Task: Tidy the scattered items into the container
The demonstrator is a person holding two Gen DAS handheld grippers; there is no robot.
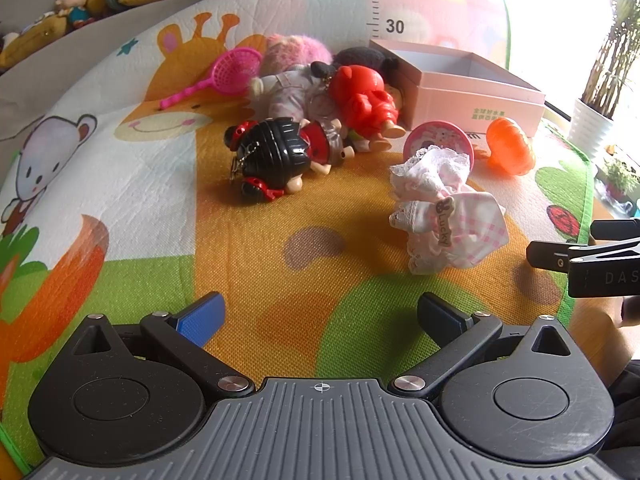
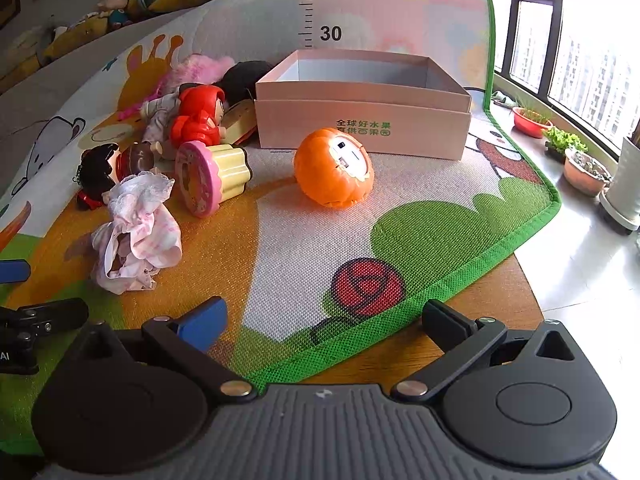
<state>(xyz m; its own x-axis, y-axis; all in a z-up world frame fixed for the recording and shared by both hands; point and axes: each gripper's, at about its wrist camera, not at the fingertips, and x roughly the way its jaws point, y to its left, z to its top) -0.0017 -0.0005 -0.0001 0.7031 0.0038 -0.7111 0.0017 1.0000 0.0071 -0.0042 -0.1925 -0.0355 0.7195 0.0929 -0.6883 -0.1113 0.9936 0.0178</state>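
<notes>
We are looking at a cartoon play mat (image 2: 360,216) lying across the surface, its printed ruler (image 2: 310,8) running toward the far edge. Potted plants (image 2: 576,156) are sitting on the right by the window (image 2: 580,52), and stuffed toys (image 1: 76,2) are resting far left.

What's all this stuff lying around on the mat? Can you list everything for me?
Box: one, pale pink, open, far side of mat.
Pumpkin toy: one, orange, before the box.
Cupcake toy: one, pink and cream, on its side.
Doll dress: one, white-pink lace, nearest.
Dolls: black-haired, red-hooded, grey-clothed, piled left of box.
Toy racket: one, pink.
Play mat: one, cartoon print.
Potted plants: several, by window.
Left gripper: open, empty.
Right gripper: open, empty.
</notes>
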